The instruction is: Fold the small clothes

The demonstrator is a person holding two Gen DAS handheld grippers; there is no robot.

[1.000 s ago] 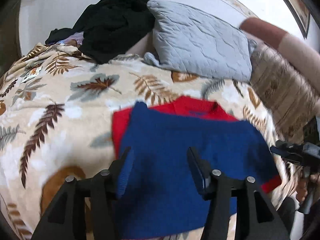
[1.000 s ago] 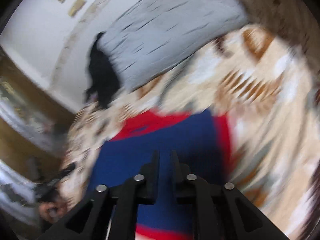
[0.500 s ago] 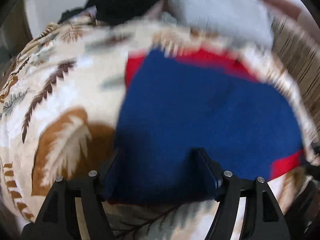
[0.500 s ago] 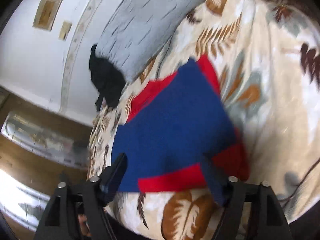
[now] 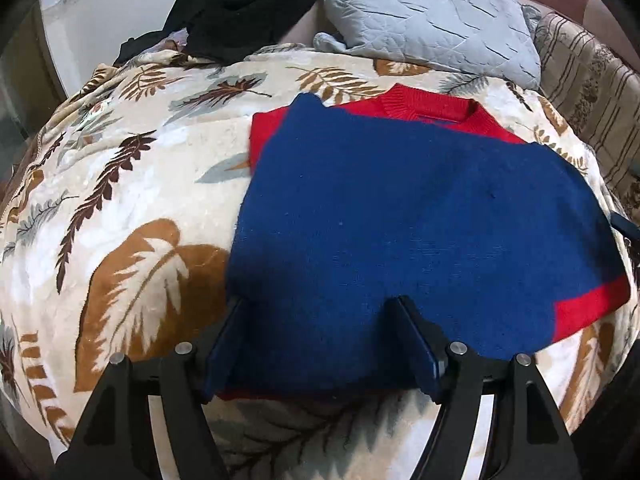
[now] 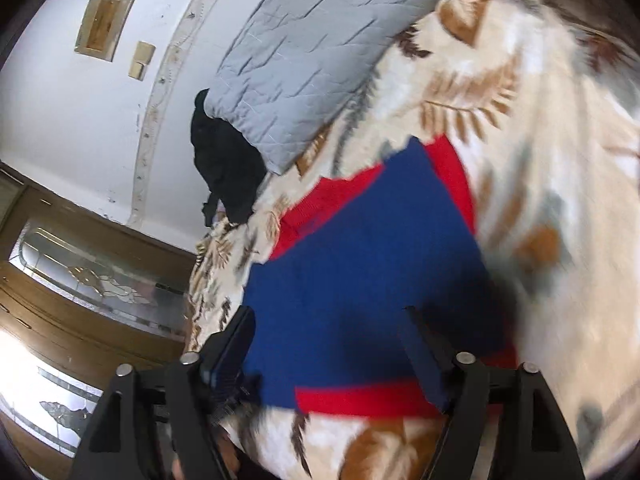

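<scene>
My left wrist view is sharp and evenly lit, with soft indoor light. The left gripper throws a dim shadow onto the near edge of the blue and red sweater and the leaf-print blanket. Fisheye bending curves the bed toward a dark vignette at every corner. My right wrist view is tilted and motion-smeared along the blanket's right side, and bright glare blows out the window at lower left.
</scene>
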